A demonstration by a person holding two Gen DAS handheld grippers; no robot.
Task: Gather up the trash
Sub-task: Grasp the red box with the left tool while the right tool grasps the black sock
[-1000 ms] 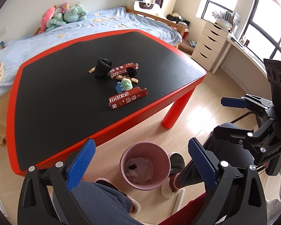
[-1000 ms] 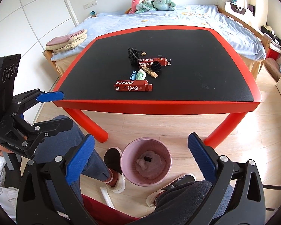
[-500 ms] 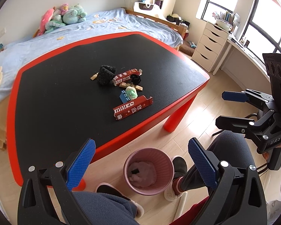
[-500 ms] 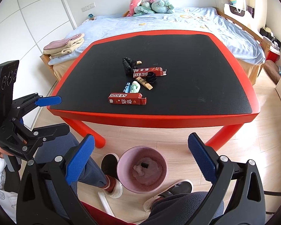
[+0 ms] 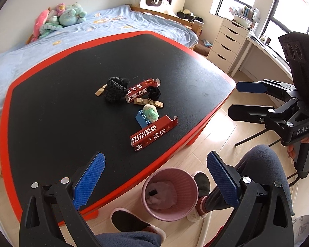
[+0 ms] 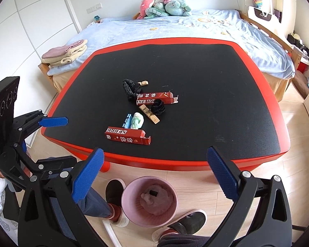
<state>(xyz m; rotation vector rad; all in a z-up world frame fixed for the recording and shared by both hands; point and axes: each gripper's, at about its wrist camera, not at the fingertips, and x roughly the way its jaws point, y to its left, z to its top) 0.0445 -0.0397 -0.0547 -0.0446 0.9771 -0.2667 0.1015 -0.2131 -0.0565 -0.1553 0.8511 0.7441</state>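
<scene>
Both hand-held grippers have moved closer to the table since half a second ago: in each wrist view the red table edge now sits lower in the frame and the clutter looks larger, while the pieces themselves lie as they did.

The left hand-held gripper (image 5: 155,177) has its blue pads spread wide, holding and touching nothing; it hovers over the near table edge at the bottom of its frame. The right hand-held gripper (image 6: 155,177) is likewise spread wide with nothing between its pads, hanging above the floor just short of the table. Each shows in the other's view, at the right edge (image 5: 251,97) and the left edge (image 6: 57,140), fingers apart.

Directly below, at bottom centre, the pink bin (image 6: 128,200) stands on the wooden floor beside the person's slippered feet, with crumpled pale stuff and a small dark bit inside.

The trash sits mid-frame on the black table (image 6: 216,94): a red carton (image 6: 127,135) nearest the edge, just behind it a blue clip (image 6: 126,120) touching a pale green wad (image 6: 137,120). Farther back lie a wooden clothespin (image 6: 149,114), a black scrunchie (image 6: 158,106), a second red carton (image 6: 155,98) and a black patterned cloth (image 6: 128,88).
</scene>
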